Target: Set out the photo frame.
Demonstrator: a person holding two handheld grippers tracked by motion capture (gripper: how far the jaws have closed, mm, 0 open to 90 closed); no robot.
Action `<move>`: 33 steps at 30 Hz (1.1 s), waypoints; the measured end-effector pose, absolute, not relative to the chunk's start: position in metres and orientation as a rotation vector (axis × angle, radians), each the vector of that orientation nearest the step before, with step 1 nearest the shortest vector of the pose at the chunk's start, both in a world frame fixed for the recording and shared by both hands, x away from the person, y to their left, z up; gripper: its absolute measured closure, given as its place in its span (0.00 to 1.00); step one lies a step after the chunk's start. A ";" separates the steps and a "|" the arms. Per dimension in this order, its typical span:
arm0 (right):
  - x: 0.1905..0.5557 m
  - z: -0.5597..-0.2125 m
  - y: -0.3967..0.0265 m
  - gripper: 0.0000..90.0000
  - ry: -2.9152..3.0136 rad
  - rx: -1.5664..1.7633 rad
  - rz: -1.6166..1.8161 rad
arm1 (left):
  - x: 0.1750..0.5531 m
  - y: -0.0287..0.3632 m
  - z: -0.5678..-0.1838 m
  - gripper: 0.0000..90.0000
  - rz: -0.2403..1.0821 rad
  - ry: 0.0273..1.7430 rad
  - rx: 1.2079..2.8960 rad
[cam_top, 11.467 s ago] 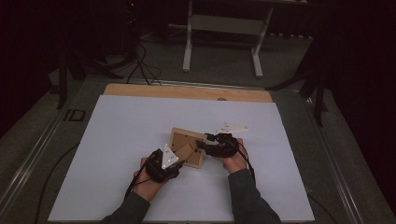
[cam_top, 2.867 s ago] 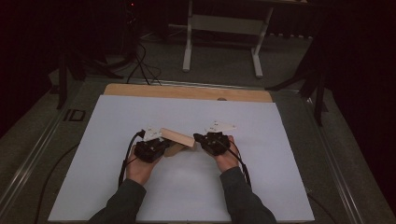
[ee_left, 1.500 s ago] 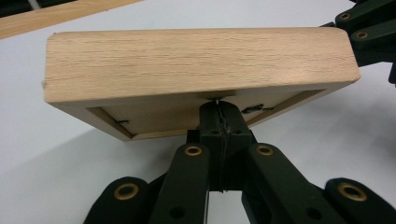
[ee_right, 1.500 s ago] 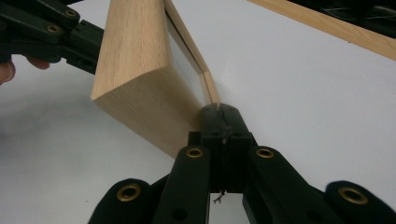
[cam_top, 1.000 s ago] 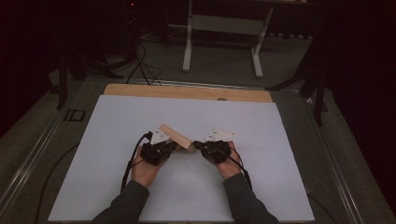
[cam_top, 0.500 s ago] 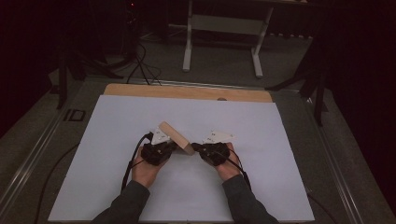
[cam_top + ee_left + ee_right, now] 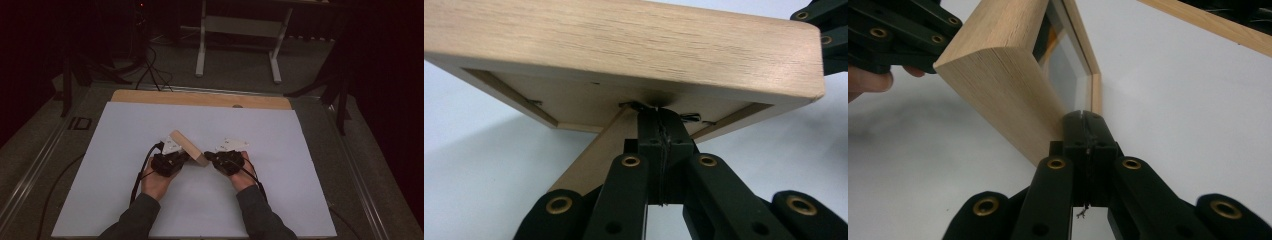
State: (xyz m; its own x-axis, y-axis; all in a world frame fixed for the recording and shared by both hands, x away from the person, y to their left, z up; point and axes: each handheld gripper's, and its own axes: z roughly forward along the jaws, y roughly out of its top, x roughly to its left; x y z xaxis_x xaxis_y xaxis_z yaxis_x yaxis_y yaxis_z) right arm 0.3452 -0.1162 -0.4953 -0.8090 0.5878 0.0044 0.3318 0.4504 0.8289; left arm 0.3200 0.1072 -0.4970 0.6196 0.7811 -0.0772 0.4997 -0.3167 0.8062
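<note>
— How is the light?
— Dim from above; the white table (image 7: 125,150) is the brightest part, the room behind nearly black.
— And close up?
— Brighter, soft shadows under the wooden frame (image 7: 624,45), edges slightly blurred.

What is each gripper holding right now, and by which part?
The light wooden picture frame. The left gripper looks pinched on hardware on its recessed back; the right gripper meets its edge, grip unclear.

White worktop sheet (image 7: 125,150) covers the table; a strip of bare wood board (image 7: 200,98) runs along its far edge. Beyond the far edge: grey floor, white metal stand legs (image 7: 201,55), black cables (image 7: 150,70) toward the far-left corner. Surroundings dark.
</note>
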 end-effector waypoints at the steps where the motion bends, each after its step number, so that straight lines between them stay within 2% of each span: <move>1: 0.345 -0.495 -0.116 0.99 2.421 0.790 1.289 | 0.320 0.107 -0.497 0.99 0.414 1.009 1.993; 33: 0.324 -0.494 -0.097 1.00 2.476 0.674 1.299 | 0.324 0.115 -0.501 1.00 0.374 1.070 1.967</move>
State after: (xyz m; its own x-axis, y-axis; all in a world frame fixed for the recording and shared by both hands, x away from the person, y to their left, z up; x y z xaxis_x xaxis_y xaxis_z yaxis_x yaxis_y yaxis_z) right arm 0.3238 -0.0966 -0.4941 -0.8572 0.5147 -0.0181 0.2777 0.4916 0.8253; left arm 0.3238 0.1149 -0.5011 0.5902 0.7973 -0.1259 0.5449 -0.2785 0.7909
